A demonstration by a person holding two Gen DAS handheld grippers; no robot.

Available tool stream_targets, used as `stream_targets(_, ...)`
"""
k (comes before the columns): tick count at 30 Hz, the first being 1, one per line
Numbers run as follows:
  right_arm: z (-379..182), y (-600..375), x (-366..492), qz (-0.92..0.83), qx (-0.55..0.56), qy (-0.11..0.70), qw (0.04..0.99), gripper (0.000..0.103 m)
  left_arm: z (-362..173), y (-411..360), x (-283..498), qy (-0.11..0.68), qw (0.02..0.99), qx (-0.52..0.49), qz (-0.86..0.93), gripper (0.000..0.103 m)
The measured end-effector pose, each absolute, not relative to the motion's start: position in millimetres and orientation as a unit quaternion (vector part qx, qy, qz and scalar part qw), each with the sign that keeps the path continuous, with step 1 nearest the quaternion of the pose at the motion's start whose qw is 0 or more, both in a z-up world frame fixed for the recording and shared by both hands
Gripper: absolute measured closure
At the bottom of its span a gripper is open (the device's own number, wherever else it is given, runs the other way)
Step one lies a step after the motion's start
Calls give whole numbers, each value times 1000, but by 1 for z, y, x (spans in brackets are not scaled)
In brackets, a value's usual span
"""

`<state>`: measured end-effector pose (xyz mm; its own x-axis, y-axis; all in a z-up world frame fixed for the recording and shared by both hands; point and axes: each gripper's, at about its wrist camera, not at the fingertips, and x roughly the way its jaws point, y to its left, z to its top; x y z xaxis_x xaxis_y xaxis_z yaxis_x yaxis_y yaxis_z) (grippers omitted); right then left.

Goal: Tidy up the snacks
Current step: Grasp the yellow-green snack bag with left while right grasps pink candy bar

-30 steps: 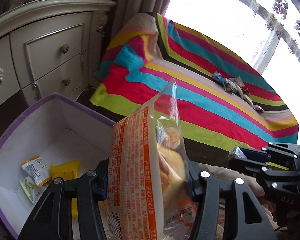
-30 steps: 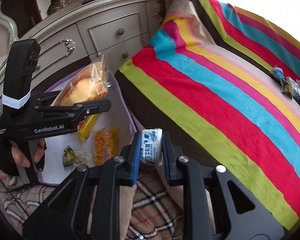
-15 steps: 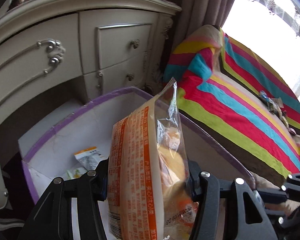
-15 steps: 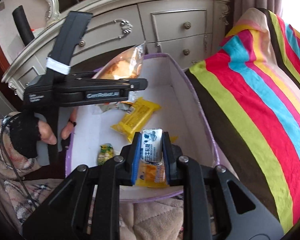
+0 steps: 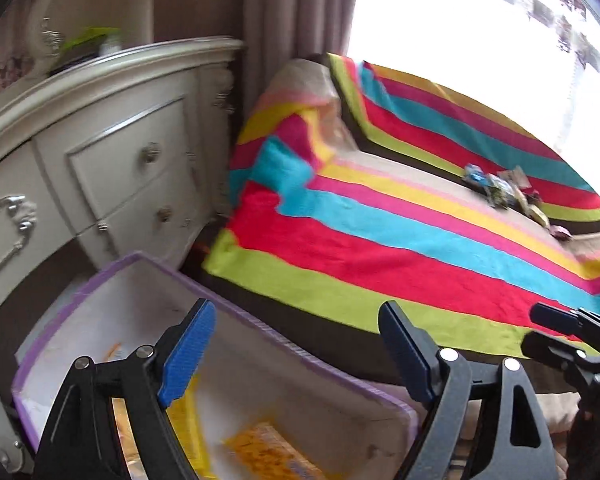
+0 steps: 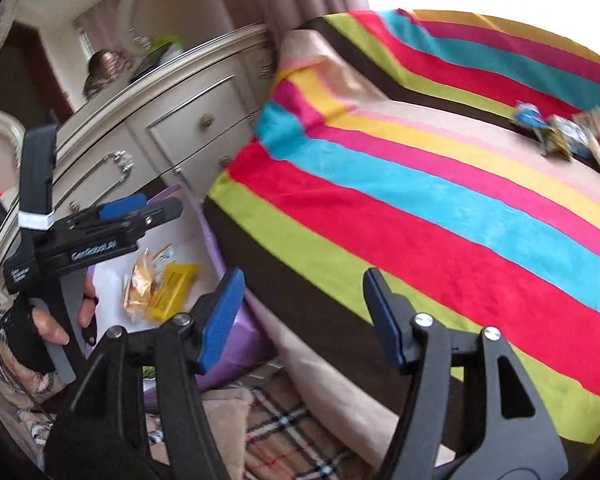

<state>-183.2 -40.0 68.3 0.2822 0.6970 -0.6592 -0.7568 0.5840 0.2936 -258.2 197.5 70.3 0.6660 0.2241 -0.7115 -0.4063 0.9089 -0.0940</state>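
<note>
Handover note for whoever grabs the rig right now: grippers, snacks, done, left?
Left gripper: jaws have just been opening, nothing between them, above the box.
Right gripper: jaws have also just been opening, empty, over the bed edge beside the box.
Snacks in the box: bread bag and yellow packs, lying on the floor of the box.
Done: both carried snacks released; neither gripper holds one.
Left: a cluster of snacks lies far across the striped blanket. Fetch those into the box next.
</note>
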Motion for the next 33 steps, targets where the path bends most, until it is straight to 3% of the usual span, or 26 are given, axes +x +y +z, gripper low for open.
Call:
stream_targets(7,53,-145,-106,294,19,410,863,37,49,101,-149,404,908,-107,35,19)
stream_targets(13,43,-227,-24,202,-15,405,891,36,30,40,-73,441,892,-101,-17,19)
stream_targets(21,60,-278,111,214,-83,380,896,22,24,7,-1,449,889,-83,-32,19)
stream_targets(28,32,-293,203,245,-79,446,857,21,20,-1,49,455,882,-121,-19,19)
stream_targets(33,20,-302,176,299,-52,480,823,43,20,-11,73,451,882,-137,-17,19)
